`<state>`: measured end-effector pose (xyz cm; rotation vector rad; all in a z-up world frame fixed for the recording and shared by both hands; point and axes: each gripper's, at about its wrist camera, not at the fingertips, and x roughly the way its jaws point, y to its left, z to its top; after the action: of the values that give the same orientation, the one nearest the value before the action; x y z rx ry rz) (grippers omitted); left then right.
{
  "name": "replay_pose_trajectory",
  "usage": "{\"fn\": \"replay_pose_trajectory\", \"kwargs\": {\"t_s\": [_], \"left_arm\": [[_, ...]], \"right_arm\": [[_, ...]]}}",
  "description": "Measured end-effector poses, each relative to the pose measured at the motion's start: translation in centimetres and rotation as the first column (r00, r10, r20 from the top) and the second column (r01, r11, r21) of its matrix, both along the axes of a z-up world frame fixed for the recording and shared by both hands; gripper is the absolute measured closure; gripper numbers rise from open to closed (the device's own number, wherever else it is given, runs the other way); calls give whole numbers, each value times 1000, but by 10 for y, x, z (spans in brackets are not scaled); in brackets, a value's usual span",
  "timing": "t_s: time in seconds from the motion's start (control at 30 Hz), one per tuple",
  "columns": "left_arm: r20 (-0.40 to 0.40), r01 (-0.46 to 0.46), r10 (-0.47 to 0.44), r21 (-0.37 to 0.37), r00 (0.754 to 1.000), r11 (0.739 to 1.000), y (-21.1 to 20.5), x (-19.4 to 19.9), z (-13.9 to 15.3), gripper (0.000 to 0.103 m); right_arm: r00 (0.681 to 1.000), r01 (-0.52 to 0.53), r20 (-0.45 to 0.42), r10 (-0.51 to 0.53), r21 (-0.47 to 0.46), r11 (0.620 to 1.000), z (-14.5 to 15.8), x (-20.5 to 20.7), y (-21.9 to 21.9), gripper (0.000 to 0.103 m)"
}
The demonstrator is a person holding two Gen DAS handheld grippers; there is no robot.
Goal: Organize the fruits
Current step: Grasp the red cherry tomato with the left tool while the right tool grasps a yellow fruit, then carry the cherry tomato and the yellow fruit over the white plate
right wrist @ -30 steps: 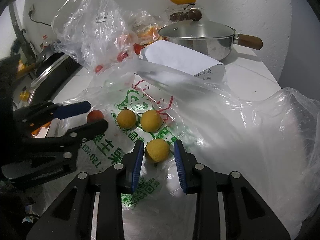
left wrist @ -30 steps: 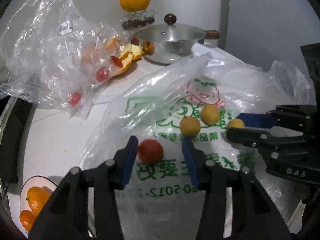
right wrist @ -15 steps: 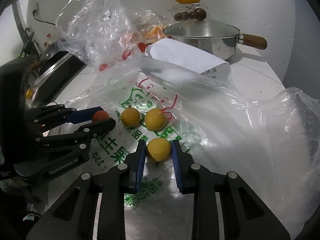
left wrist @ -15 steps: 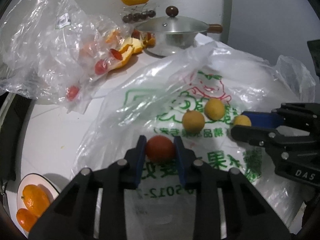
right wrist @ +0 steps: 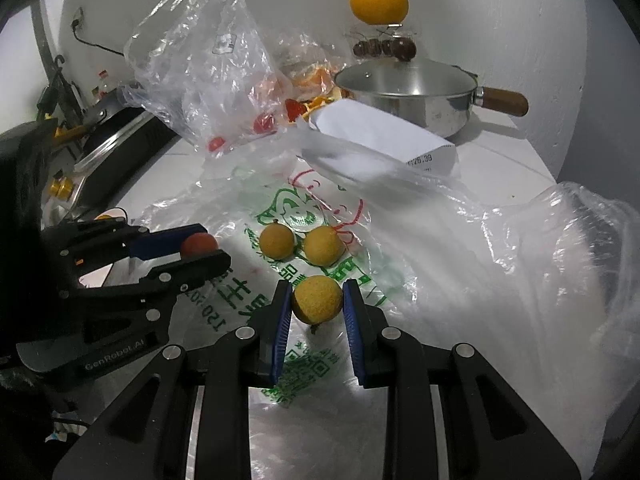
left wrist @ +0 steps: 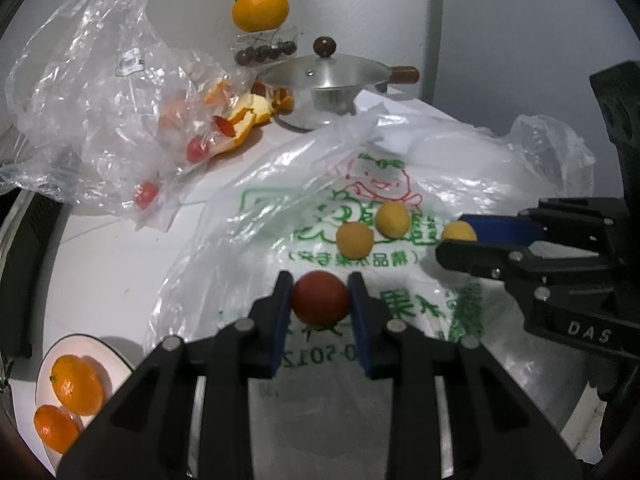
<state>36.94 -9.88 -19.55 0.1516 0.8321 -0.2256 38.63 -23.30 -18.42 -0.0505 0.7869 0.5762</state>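
Observation:
My left gripper (left wrist: 320,298) is shut on a small red tomato (left wrist: 320,297), held just over a white printed plastic bag (left wrist: 320,184). The same tomato (right wrist: 199,242) shows in the right wrist view between the left gripper's fingers. My right gripper (right wrist: 316,300) is shut on a small yellow fruit (right wrist: 317,299); in the left wrist view that fruit (left wrist: 459,232) peeks out between its blue pads. Two more yellow fruits (left wrist: 355,239) (left wrist: 393,219) lie on the bag between both grippers. A white plate (left wrist: 100,346) at lower left holds two oranges (left wrist: 77,385).
A crumpled clear bag (left wrist: 104,92) with cherry tomatoes and orange peel lies at back left. A lidded steel pan (left wrist: 326,80) stands against the wall, with an orange (left wrist: 260,8) on a rack behind it. A paper receipt (right wrist: 384,140) lies by the pan. A stove edge (right wrist: 116,136) runs along the left.
Both grippers closed: the left one onto the red tomato, the right one onto the yellow fruit. The left gripper then lifted slightly with the tomato.

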Motion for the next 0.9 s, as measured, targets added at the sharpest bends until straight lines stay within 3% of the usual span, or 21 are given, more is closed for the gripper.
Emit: {"fn": "replay_pose_trajectory", "kwargs": {"t_s": [0.9], "left_arm": [[61,23,-19,-74,998,997,22,-65,37,74]], "right_arm": [[995,7,97,-5,-21,1000,41,-62,20,76]]}}
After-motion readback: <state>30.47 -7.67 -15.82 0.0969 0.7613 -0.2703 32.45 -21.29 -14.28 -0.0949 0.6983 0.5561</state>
